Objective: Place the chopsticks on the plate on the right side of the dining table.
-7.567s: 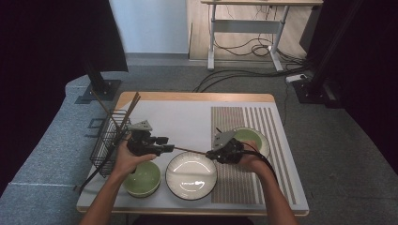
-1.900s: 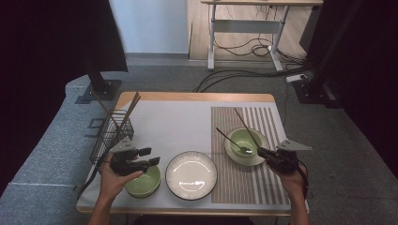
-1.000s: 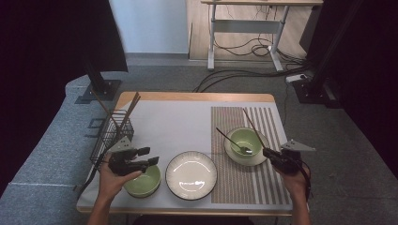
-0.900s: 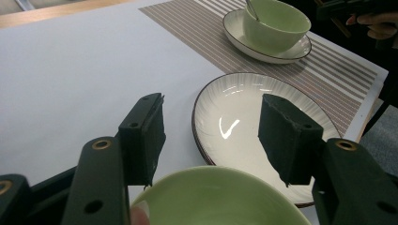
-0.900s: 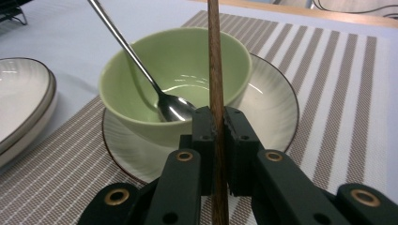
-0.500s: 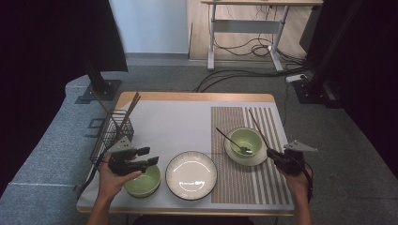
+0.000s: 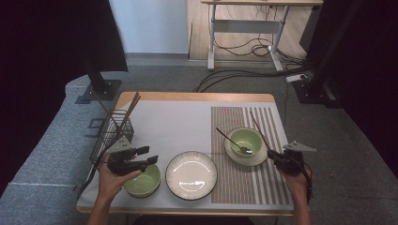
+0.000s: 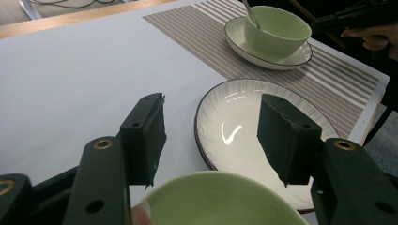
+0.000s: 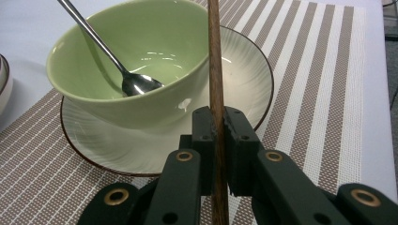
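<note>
1. Right hand-held gripper [image 9: 217,136] is clenched on a pair of brown wooden chopsticks [image 9: 215,61], which stand between its pads and run on past them over the striped placemat [image 9: 305,93].
2. Seen from the high view, that same right hand-held gripper [image 7: 278,159] sits near the right edge of the surface [image 7: 178,122], just beside the white saucer [image 7: 234,157], with the chopsticks [image 7: 259,131] slanting away along the placemat [image 7: 244,183].
3. On the saucer [image 9: 112,150] stands a green bowl [image 9: 141,56] with a metal spoon [image 9: 117,61] leaning in it; the chopsticks pass close by the bowl's rim on the right.
4. Left hand-held gripper [image 8: 211,136] is released, its jaws wide apart with nothing between the pads, hovering over the far rim of a second green bowl [image 8: 220,201].
5. From above, this left hand-held gripper [image 7: 148,155] and its bowl [image 7: 145,185] lie near the front left edge, just beside a wire rack [image 7: 110,136].
6. Between the two bowls rests an empty white plate [image 7: 191,174], close to the front edge.
7. Open room lies across the white middle and back of the surface.
</note>
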A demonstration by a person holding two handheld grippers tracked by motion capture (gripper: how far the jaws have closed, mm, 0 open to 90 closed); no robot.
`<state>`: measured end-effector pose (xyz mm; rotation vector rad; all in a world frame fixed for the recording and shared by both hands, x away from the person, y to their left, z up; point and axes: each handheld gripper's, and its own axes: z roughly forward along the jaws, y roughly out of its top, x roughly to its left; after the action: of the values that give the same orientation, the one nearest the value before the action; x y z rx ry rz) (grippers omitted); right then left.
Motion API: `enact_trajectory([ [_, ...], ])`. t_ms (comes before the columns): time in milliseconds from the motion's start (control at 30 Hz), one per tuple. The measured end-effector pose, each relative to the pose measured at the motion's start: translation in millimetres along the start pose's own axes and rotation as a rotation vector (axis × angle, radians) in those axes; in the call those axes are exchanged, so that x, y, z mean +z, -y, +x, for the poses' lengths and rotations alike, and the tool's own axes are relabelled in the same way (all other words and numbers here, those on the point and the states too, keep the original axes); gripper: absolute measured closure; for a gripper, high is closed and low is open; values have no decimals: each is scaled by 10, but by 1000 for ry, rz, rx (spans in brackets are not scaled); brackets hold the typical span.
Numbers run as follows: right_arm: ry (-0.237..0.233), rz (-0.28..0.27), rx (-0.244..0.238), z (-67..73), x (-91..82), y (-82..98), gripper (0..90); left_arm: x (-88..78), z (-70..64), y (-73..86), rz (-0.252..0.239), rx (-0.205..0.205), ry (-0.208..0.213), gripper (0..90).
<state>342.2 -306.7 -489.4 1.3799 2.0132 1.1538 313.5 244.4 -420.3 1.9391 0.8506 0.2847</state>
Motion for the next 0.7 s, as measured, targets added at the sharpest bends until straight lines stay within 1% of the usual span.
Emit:
enact_trajectory([
  [333, 7, 9, 17, -49, 23, 36, 842, 12, 3, 4, 13, 2, 0, 418],
  [700, 14, 19, 22, -31, 113, 30, 841, 12, -1, 3, 11, -1, 8, 418],
])
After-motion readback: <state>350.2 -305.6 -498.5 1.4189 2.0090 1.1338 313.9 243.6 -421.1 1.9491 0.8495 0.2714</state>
